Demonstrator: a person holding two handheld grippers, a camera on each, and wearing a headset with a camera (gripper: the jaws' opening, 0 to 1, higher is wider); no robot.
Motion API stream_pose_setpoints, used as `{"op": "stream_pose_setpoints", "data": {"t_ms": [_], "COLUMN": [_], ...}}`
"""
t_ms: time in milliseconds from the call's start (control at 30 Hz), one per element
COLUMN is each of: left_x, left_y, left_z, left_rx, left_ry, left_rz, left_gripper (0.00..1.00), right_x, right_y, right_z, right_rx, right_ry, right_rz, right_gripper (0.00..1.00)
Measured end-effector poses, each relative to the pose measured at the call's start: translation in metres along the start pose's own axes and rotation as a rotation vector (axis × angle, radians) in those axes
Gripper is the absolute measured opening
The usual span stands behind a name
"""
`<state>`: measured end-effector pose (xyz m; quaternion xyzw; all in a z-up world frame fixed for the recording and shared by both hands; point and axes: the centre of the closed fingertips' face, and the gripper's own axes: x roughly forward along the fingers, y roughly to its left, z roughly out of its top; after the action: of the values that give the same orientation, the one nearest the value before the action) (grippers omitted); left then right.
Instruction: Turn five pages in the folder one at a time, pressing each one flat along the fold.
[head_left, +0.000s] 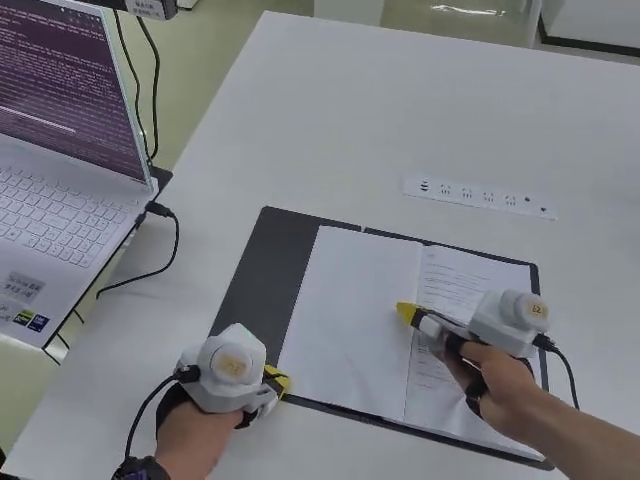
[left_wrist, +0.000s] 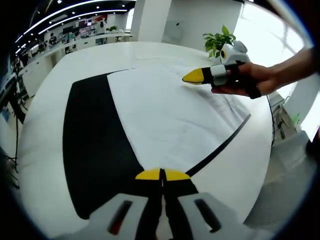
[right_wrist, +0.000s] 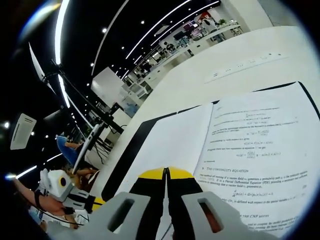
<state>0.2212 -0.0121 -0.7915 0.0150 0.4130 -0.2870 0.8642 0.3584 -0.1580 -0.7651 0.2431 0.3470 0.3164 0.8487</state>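
The folder lies open on the white table, its black inner cover on the left. A blank turned page covers its middle, and a printed page lies to the right. My right gripper is shut, its yellow tips down on the fold between the two pages. My left gripper is shut with nothing in it, tips at the folder's front edge by the blank page's corner. In the left gripper view the right gripper lies on the paper.
An open laptop stands at the left with a black cable trailing over the table edge. A white power strip lies beyond the folder. Bare white table stretches behind.
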Motion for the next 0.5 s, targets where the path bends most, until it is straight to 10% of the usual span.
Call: {"op": "stream_pose_setpoints", "data": {"t_ms": [500], "left_x": [0.001], "left_y": [0.0], "left_z": [0.001], "left_rx": [-0.003], "left_ry": [0.006], "left_rz": [0.002], "left_gripper": [0.0], "right_x": [0.013], "right_y": [-0.017], "right_z": [0.01], "right_rx": [0.02], "right_ry": [-0.037], "right_rz": [0.017], "right_gripper": [0.0]}}
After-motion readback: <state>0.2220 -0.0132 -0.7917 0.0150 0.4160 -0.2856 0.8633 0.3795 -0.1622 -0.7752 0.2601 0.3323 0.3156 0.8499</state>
